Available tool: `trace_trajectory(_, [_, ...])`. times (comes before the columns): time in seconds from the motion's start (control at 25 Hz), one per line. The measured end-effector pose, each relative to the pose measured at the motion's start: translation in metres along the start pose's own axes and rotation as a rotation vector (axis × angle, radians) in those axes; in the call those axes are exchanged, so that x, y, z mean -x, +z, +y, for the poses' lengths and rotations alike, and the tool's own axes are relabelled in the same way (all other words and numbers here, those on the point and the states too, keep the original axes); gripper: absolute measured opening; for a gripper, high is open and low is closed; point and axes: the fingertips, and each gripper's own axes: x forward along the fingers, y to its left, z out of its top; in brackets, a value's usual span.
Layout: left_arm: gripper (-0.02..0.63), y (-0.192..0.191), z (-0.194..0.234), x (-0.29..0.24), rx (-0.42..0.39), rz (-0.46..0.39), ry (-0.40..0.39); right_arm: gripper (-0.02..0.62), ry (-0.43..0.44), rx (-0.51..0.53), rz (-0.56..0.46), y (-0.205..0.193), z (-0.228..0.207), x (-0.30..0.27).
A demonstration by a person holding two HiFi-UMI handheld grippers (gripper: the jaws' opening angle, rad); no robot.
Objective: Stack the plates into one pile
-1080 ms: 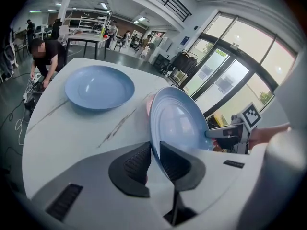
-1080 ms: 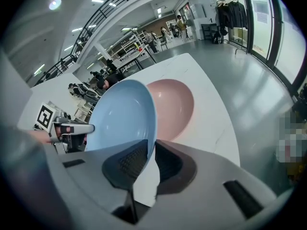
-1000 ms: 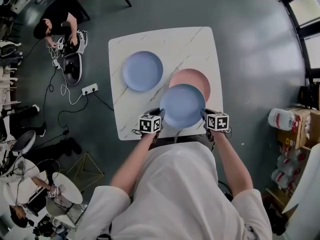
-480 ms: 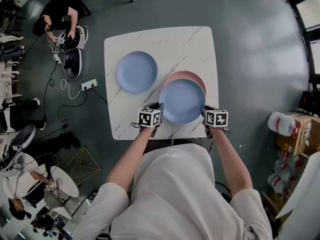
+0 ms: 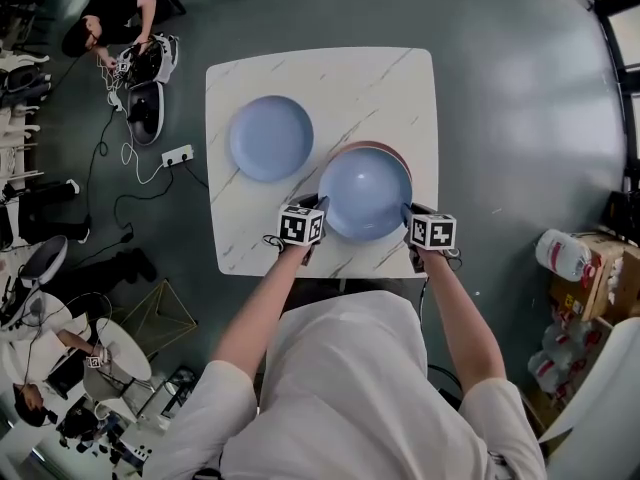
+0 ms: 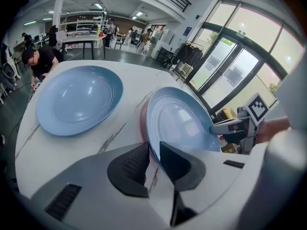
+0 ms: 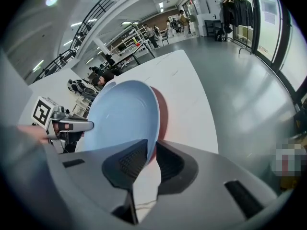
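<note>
Both grippers hold one light blue plate [image 5: 365, 193] by opposite rims, at the near right of the white marble table [image 5: 240, 233]. My left gripper [image 5: 318, 208] is shut on its left rim [image 6: 152, 153], and my right gripper [image 5: 407, 215] is shut on its right rim [image 7: 149, 156]. This plate hangs just above a pink plate [image 5: 378, 146] and hides nearly all of it; a pink edge shows beside it [image 6: 142, 121] [image 7: 163, 113]. A second light blue plate [image 5: 270, 138] [image 6: 76, 99] lies flat on the table's left half.
The table's right edge runs close beside the pink plate. On the grey floor to the left are a crouching person [image 5: 105, 13], cables and a power strip [image 5: 178, 154]. Boxes [image 5: 580, 268] stand on the floor at the far right.
Both grippers have carried the blue plate away from me and slightly down. It now covers almost all of the pink plate, which showed as a wide crescent before.
</note>
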Motion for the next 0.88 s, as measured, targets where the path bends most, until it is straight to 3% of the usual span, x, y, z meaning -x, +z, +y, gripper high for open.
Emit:
trace_trajectory(0.28, [0.058,0.001,0.005,-0.008,0.007,0.012,0.024,0.074,-0.034,0.027,0.001,0.004,-0.004,-0.007])
trace_trajectory(0.56, [0.069,-0.002,0.01,-0.015,0.027,0.023,0.026,0.092,-0.091,0.178,-0.004,0.011,-0.01,-0.005])
trace_trajectory(0.8, [0.074,0.0,0.012,-0.012,0.002,0.01,0.049,0.095,-0.07,0.154,-0.016,0.009,-0.019,-0.001])
trace_trajectory(0.88, [0.11,0.002,0.013,-0.01,-0.005,-0.001,0.06,0.095,-0.061,0.144,-0.028,0.01,-0.02,-0.002])
